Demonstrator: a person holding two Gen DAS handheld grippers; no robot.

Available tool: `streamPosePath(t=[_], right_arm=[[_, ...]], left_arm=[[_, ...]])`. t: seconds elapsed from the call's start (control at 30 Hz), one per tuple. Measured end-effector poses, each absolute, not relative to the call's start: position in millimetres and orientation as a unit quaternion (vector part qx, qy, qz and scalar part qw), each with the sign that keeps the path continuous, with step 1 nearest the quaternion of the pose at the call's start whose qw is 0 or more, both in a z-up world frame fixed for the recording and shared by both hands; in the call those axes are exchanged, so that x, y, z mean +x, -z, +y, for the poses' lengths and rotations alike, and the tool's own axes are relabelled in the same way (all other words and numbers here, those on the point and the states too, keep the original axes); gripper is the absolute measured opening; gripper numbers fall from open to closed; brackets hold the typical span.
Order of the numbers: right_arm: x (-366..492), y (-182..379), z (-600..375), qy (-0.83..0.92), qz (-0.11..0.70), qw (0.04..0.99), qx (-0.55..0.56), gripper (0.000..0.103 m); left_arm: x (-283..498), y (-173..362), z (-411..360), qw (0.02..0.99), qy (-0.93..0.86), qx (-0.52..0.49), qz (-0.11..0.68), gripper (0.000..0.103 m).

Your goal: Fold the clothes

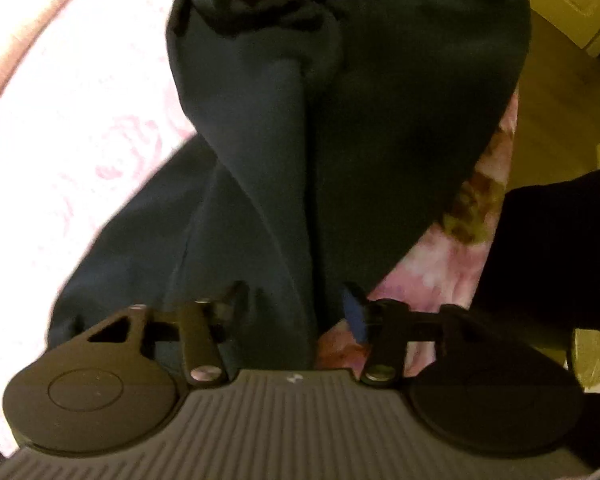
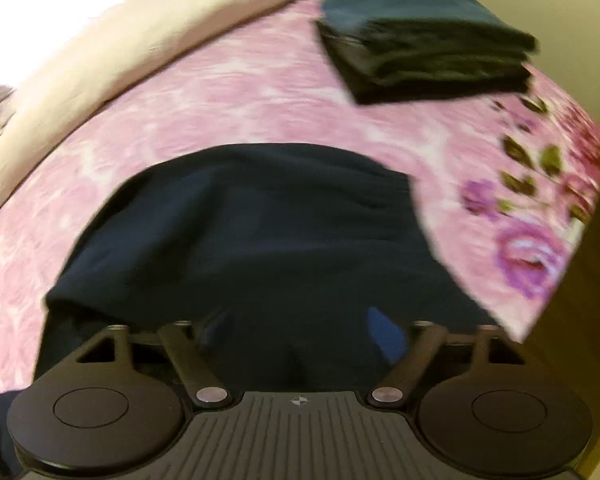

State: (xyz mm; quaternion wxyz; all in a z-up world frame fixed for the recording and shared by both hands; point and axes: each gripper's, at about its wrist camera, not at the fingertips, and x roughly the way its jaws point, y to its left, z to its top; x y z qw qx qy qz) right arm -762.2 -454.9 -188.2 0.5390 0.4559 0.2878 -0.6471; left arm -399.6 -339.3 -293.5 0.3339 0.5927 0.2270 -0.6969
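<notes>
Folding is under way on a bed with a pink flowery cover (image 1: 440, 264).

Left wrist view: the left claw (image 1: 296, 304) points down at a dark top (image 1: 340, 128) lying bunched on the cover. A long ridge of cloth runs up the middle, and the far end looks like a hood or neck hole. The fingers (image 1: 230, 300) sit fairly close together with a fold of the top between them. The picture is blurry, so I cannot tell if they pinch it or just rest beside it. A dark sleeve (image 1: 548, 248) shows at the right.

Right wrist view: the right claw (image 2: 300, 328) hangs over the near edge of the dark top (image 2: 252, 232). Its fingers (image 2: 384, 336) are spread wide and hold nothing, though cloth lies under them. Far off to the right sits a neat pile (image 2: 424, 44) of folded dark clothes.

I think the top is only partly folded. Next, the right claw needs a fresh hold on an edge, so both claws can lift and lay it flat.
</notes>
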Motion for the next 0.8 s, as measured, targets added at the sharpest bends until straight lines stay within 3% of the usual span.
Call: streamPosePath(t=[0.03,0.1,0.27,0.43,0.6,0.7,0.8], right_arm=[[-748,190,-456,0.637,0.293,0.548,0.455,0.079],[-719,194,-457,0.617,0.302,0.567,0.454,0.079],[-659,196,-459,0.574,0.314,0.602,0.458,0.079],[-626,185,-456,0.566,0.305,0.621,0.448,0.079],[-622,176,-450,0.582,0.304,0.612,0.441,0.079],[-632,177,-442,0.597,0.308,0.586,0.454,0.079],[-640,182,-440,0.602,0.316,0.568,0.465,0.079]], left_arm=[[-394,294,-340,0.333,0.698,0.593,0.225,0.001],[-381,294,-343,0.333,0.7,0.592,0.221,0.002],[-311,218,-393,0.366,0.706,0.575,0.192,0.002],[-234,172,-496,0.412,0.673,0.597,0.142,0.003],[-169,183,-584,0.518,0.572,0.621,0.135,0.011],[-160,180,-582,0.535,0.575,0.605,0.128,0.025],[-164,196,-549,0.508,0.598,0.605,0.139,0.031]])
